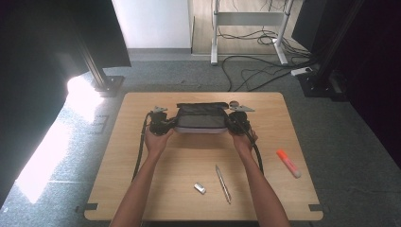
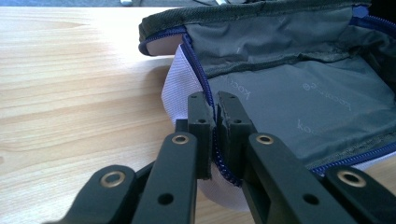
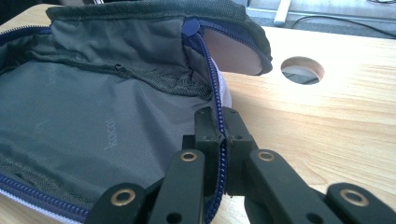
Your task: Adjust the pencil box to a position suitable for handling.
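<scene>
A zip pouch [image 1: 201, 118], white outside with grey lining and a blue zipper, lies open at the far middle of the wooden table [image 1: 142, 189]. My left gripper [image 1: 163, 124] pinches the pouch's left end; in the left gripper view its jaws [image 2: 215, 103] are shut on the blue zipper edge of the pouch [image 2: 289, 93]. At the pouch's right end my right gripper [image 1: 236, 120] does the same: its jaws [image 3: 219, 119] clamp the zipper edge, with the grey lining of the pouch [image 3: 93, 107] spread to their left.
Near the front of the table lie a silver pen [image 1: 223, 183] and a small silver cap-like piece [image 1: 200, 188]. An orange highlighter [image 1: 288, 163] rests at the right edge. A round cable hole [image 3: 302, 70] sits behind the pouch. Cables trail on the floor beyond.
</scene>
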`<state>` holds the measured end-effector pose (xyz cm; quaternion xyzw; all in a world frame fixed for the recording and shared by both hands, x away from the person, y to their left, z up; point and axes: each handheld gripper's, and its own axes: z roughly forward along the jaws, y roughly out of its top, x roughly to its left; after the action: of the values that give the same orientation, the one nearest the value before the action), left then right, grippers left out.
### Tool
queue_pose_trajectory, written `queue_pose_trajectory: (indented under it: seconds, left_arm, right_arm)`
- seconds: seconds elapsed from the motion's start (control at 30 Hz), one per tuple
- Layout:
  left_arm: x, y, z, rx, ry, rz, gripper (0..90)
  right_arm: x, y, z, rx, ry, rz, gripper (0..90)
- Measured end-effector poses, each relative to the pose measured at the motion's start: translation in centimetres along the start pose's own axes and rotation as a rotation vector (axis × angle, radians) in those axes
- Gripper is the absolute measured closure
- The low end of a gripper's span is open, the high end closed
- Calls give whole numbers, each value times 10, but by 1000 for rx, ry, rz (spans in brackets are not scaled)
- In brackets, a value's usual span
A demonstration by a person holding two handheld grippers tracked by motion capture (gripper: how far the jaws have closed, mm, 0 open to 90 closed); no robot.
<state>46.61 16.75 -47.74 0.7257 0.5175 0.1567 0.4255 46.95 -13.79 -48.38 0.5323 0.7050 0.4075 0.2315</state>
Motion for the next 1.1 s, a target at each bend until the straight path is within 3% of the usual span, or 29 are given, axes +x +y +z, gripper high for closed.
queue_pose_trajectory:
  seconds: [0.43,0.67,1.1]
  left_arm:
    - [-13,-6,-4,-5,-22,19,858]
    - [-19,-8,-12,-23,-44,26,859]
    - [-18,-14,-18,-23,-56,26,859]
  right_arm:
    - [-5,-9,-14,-13,-4,9,864]
    - [-5,-7,-29,-43,-2,-13,863]
    - [-1,-13,-34,-50,20,-7,863]
